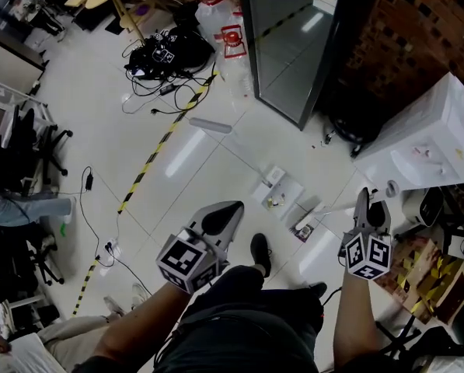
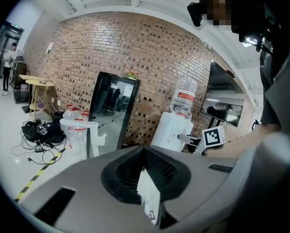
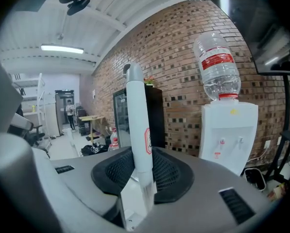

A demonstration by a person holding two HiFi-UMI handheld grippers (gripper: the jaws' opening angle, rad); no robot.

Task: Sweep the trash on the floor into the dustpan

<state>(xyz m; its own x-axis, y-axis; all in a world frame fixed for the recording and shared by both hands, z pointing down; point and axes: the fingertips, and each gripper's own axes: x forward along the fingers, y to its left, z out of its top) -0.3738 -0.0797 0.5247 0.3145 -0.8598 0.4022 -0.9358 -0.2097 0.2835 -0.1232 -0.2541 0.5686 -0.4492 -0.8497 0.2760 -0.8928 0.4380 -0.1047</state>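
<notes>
Trash loose on the floor

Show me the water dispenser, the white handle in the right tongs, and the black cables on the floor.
Water dispenser (image 3: 230, 130): right gripper view, white front panel.
Handle (image 3: 137, 123): right gripper view, middle of its shaft.
Cables (image 1: 186, 53): head view, middle of the black pile.

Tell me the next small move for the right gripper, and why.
Probably drag the white pole a little toward the white litter on the tiled floor. The right gripper is shut on that pole, whose lower end appears to reach the floor beside the litter. The left gripper holds a white piece I cannot identify.
</notes>
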